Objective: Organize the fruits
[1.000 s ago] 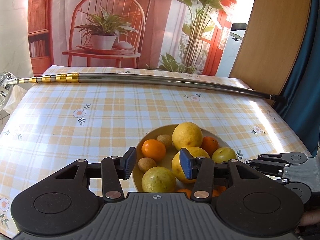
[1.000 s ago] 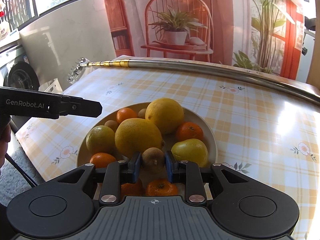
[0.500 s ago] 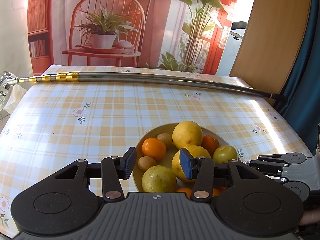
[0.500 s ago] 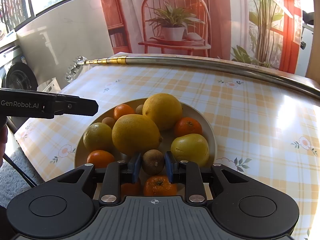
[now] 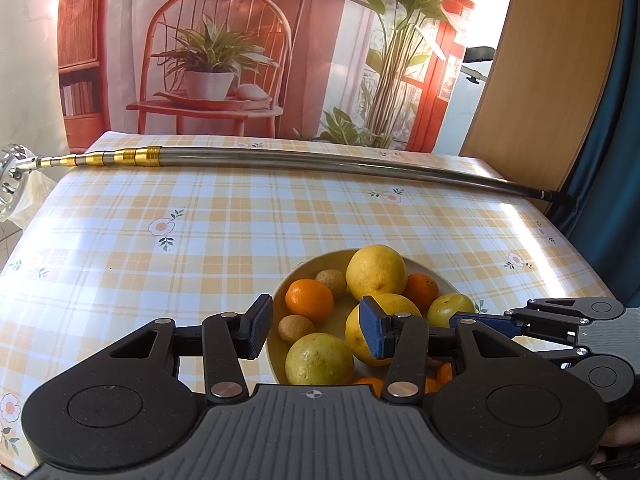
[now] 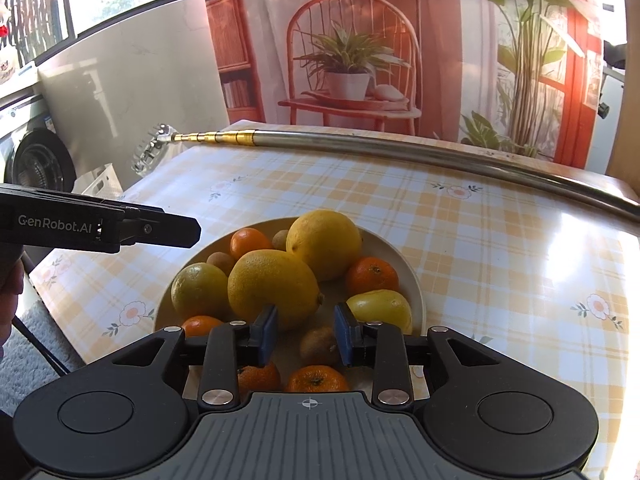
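**Fruit bowl, both claws open**

Kiwi (image 6: 319,345) lies in bowl (image 6: 408,272) between right gripper (image 6: 307,335) pads, jaws apart, not touching. Lemons, oranges just ahead. Checked tablecloth (image 6: 500,248); metal pole (image 6: 400,148) along far edge, printed backdrop beyond. Left gripper (image 5: 316,330) wide open, level over bowl's near-left rim.

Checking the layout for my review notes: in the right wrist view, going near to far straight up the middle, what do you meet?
Right gripper → brown kiwi → near big lemon → far big lemon → plate rim → checked tablecloth → metal pole → printed backdrop.
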Demonstrator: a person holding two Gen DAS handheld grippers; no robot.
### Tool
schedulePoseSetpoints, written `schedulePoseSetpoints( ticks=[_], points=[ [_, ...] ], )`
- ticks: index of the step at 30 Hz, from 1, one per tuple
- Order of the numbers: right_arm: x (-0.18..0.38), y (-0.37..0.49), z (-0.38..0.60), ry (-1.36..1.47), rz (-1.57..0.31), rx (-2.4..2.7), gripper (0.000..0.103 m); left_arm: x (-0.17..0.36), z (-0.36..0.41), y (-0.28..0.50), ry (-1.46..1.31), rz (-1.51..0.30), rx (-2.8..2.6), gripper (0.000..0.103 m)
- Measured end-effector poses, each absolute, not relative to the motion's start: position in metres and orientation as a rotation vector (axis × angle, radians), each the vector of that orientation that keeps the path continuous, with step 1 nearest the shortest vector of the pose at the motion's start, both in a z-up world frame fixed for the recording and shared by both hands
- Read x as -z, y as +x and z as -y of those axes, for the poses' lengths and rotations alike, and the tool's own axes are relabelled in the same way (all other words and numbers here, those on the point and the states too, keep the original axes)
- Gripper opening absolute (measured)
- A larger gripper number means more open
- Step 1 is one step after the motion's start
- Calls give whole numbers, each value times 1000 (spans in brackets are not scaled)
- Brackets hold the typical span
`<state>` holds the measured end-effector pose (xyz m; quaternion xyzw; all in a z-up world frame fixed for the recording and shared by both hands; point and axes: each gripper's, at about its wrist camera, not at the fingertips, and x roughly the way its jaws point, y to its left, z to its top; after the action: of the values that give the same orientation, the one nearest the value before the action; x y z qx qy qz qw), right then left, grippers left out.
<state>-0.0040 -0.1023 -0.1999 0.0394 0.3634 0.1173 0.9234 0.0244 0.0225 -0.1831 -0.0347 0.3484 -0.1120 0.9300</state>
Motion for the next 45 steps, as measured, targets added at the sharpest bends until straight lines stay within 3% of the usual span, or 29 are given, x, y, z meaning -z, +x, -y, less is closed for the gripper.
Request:
schedulePoseSetpoints(
  ticks=[5, 8, 12, 16, 19, 22, 24, 33, 45],
  points=[
    [193, -6, 107, 90, -706, -205, 34, 183, -22, 24, -71, -713, 228, 50],
    [191, -5, 111, 104, -703, -205, 43, 183, -22, 24, -72, -711, 226, 50],
    [190, -6, 111, 105, -691, -205, 69, 182, -22, 24, -70, -711, 227, 53],
    [186, -5, 112, 103, -680, -196, 94, 180, -22, 23, -71, -704, 226, 66],
    [181, -3, 113, 105, -681, -189, 103, 175, -24, 24, -79, -691, 228, 77],
    [172, 0, 116, 103, -672, -164, 103, 165, -24, 26, -70, -680, 216, 97],
    [162, 3, 117, 86, -664, -141, 103, 152, -22, 23, -31, -634, 193, 103],
    [81, 16, 145, 103, -521, -29, 103, 71, -16, 20, 47, -419, 166, 103],
    [-1, 13, 163, 108, -352, 11, 103, 10, -15, 22, -31, -340, 166, 103]
  ],
)
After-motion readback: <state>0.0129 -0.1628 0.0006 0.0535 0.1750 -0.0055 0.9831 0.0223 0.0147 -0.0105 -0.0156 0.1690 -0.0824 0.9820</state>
